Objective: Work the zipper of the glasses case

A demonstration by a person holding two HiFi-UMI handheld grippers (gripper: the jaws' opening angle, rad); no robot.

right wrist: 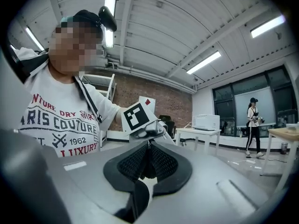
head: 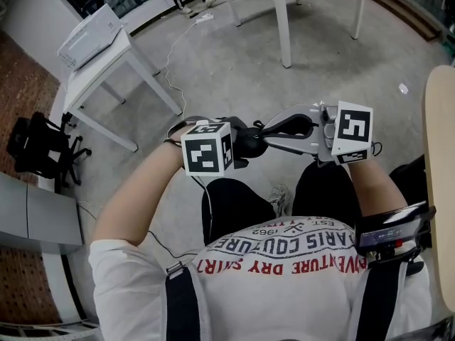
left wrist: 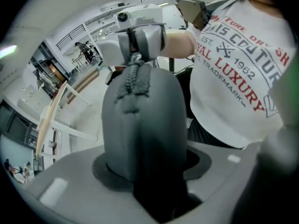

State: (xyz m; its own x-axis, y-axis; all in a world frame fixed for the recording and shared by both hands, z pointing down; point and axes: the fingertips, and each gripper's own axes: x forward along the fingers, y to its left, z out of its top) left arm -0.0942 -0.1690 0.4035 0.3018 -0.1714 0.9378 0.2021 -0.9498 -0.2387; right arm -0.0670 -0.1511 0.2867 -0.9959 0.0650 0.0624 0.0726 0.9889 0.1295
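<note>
I hold both grippers in the air above my lap. A dark grey glasses case (left wrist: 142, 125) stands upright between the jaws of my left gripper (left wrist: 145, 183), which is shut on its lower end. The zipper (left wrist: 133, 80) runs up the case's ridge to the pull (left wrist: 136, 57). My right gripper (right wrist: 148, 160) reaches the case level from the right and is shut on the zipper pull (right wrist: 148, 148), its meshed pads almost touching. In the head view the case (head: 249, 141) shows dark between the left gripper (head: 234, 151) and the right gripper (head: 264, 139).
Below is bare concrete floor with a cable (head: 170, 69). A white table (head: 106, 69) bearing a box (head: 92, 38) stands at the left, with a black chair (head: 43, 151) near it. A wooden table (head: 284, 20) is ahead, and a tabletop edge (head: 441, 176) at my right. Far off a person (right wrist: 254, 125) stands.
</note>
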